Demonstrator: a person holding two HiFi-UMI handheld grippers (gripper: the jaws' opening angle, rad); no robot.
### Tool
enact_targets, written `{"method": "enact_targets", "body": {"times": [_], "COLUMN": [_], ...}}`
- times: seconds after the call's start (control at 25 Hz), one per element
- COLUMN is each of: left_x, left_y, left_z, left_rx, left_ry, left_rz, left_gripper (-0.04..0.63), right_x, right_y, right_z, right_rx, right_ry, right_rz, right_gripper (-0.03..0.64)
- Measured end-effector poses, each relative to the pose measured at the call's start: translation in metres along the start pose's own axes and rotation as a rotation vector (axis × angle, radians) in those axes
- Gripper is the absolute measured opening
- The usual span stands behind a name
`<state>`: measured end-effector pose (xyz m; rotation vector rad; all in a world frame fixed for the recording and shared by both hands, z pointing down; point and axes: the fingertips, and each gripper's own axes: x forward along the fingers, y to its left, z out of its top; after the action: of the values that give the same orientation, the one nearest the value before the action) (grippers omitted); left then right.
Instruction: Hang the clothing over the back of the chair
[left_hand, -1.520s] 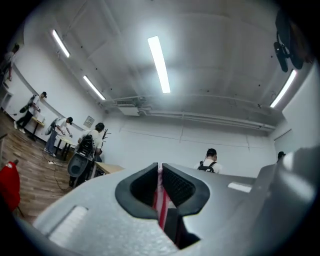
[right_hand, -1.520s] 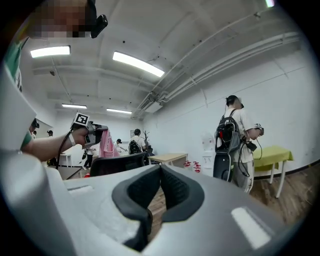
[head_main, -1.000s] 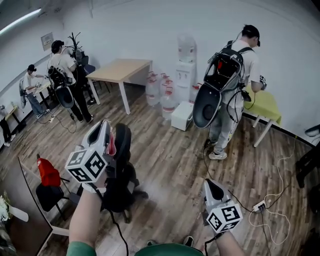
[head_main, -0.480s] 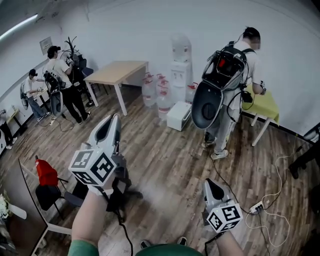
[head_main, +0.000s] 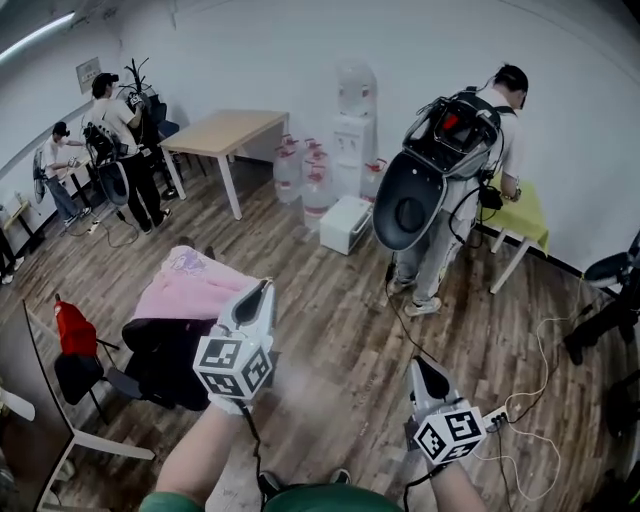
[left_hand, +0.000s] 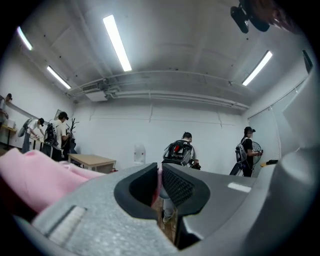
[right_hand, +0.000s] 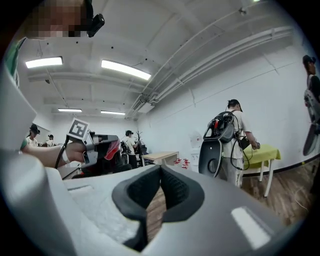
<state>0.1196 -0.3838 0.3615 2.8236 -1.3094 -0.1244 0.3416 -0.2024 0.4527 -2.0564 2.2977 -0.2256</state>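
Note:
A pink garment (head_main: 190, 285) lies spread over the top of a black office chair (head_main: 165, 360) at the left. In the left gripper view the garment (left_hand: 30, 175) fills the lower left. My left gripper (head_main: 263, 292) points level at the garment's right edge. Its jaws (left_hand: 159, 182) are almost together, with a thin pink strip of the cloth pinched between the pads. My right gripper (head_main: 424, 368) hangs lower right over the wooden floor. It is shut (right_hand: 160, 187) with nothing in it.
A person with a backpack rig (head_main: 450, 170) stands at a green table (head_main: 525, 215). A water dispenser (head_main: 350, 130), bottles (head_main: 300, 170) and a white box (head_main: 345, 225) line the wall. A wooden table (head_main: 225, 130), a red bag (head_main: 72, 330) and a floor cable (head_main: 540, 380) are nearby.
My left gripper has come down and to the right, off the chair top. The pink garment now shows spread over the chair. The right gripper holds about the same spot.

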Motion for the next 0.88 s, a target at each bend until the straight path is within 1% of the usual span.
{"method": "enact_targets", "body": {"times": [0.12,0.28,0.32,0.36,0.4,0.48,0.56,0.64,0.76,0.88], "left_x": [0.001,-0.015,-0.018,-0.022,-0.026,-0.035,-0.046,-0.058,-0.078,-0.099], "left_y": [-0.007,-0.004,-0.005,-0.008,-0.014,-0.027,-0.032,-0.029,-0.013,0.011], "left_z": [-0.033,-0.053,-0.057,-0.061,-0.067,-0.081,-0.095,-0.105,-0.113,-0.116], "left_rx": [-0.02,-0.015,-0.008,0.006,0.028,0.081,0.106,0.089,0.05,0.031], "left_ry": [0.049,0.08,0.085,0.096,0.111,0.151,0.186,0.211,0.231,0.24], "left_rz": [0.026,0.064,0.065,0.055,0.036,-0.008,-0.029,-0.024,0.005,0.042], "left_gripper": [0.032,0.038,0.058,0.121,0.157,0.2,0.207,0.207,0.206,0.2], "right_x": [0.007,0.016,0.019,0.021,0.023,0.029,0.035,0.041,0.049,0.061], "right_y": [-0.005,0.006,0.009,0.012,0.016,0.027,0.041,0.055,0.075,0.097], "right_z": [-0.005,-0.008,-0.009,-0.01,-0.01,-0.012,-0.013,-0.014,-0.016,-0.023], "right_rx": [-0.002,0.004,0.005,0.006,0.007,0.01,0.01,0.009,0.011,0.019], "right_ry": [0.008,0.013,0.014,0.015,0.017,0.022,0.029,0.037,0.041,0.05], "right_rz": [0.026,0.065,0.074,0.081,0.089,0.109,0.136,0.161,0.189,0.216], "right_gripper": [-0.006,-0.005,-0.005,-0.005,-0.005,-0.005,-0.005,-0.005,-0.005,-0.005]}}
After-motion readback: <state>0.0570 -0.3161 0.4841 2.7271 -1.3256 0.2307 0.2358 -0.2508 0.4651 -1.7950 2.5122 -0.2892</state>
